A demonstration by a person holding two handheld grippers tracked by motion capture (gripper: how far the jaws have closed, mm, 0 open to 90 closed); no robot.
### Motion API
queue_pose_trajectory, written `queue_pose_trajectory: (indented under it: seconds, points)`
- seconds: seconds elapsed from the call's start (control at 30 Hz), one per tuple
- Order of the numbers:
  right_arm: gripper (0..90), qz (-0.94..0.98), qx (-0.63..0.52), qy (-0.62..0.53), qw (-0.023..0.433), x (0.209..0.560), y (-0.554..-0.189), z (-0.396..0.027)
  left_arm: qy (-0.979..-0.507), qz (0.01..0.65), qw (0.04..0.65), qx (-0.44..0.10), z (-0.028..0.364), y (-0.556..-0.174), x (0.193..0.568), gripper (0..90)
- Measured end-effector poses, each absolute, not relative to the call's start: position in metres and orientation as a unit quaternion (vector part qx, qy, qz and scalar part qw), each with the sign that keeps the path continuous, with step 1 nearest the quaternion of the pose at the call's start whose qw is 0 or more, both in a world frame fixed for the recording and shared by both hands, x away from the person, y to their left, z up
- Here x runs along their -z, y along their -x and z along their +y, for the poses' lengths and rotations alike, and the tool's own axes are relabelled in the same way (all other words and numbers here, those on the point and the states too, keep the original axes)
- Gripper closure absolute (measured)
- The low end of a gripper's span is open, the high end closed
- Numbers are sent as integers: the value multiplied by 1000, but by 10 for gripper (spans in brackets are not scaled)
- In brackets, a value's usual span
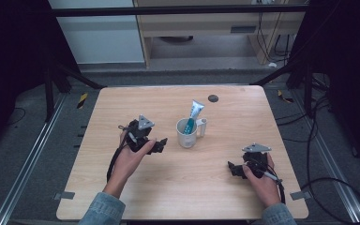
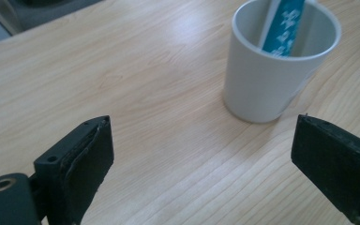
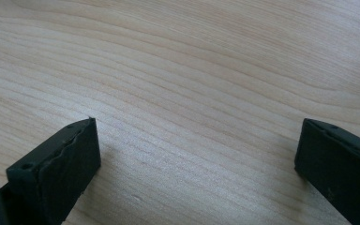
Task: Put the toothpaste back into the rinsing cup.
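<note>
Pale wood grain runs across the table (image 1: 122, 108), which stands on a grey floor among dark frames and trailing cables. Near its middle stands a white mug (image 1: 187, 133), upright, handle toward the right, with a teal-and-white tube (image 1: 194, 115) standing in it and leaning out over the far rim. Judging by that, the tube is already where it belongs, or else it has yet to be drawn out; the pictures do not settle which, and nothing is being carried. The left gripper (image 1: 159, 144) lies just beside the mug on its left, apart from it, aimed toward it; in the left gripper view its jaws stand wide apart and empty, with the mug (image 2: 276, 70) ahead and to the right and the tube (image 2: 283, 26) inside. The left hand (image 1: 130, 157) grips from behind, forearm coming in from the near edge. The right gripper (image 1: 233, 168) rests low near the right front of the table, well apart from the mug, pointing left; its jaws too are spread, with bare wood (image 3: 192, 93) between them.
</note>
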State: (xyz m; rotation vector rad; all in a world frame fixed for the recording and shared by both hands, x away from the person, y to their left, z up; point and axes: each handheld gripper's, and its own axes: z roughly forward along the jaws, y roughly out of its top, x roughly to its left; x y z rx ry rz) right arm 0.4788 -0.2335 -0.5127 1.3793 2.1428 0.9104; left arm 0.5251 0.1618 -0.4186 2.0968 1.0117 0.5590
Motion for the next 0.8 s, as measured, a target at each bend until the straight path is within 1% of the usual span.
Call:
queue_pose_trajectory:
  seconds: [0.37,0.7,0.8]
  points:
    - [6,773,-328,-498,216,513,-479,-234,-806,433,342,-214,197,-527,442,56]
    - [7,773,-329,-498,216,513,-479,-233,-804,455,308,-227,231,-526,466,58]
    - [6,773,-328,-497,216,513,-479,-234,-805,455,294,-242,240,-527,471,58]
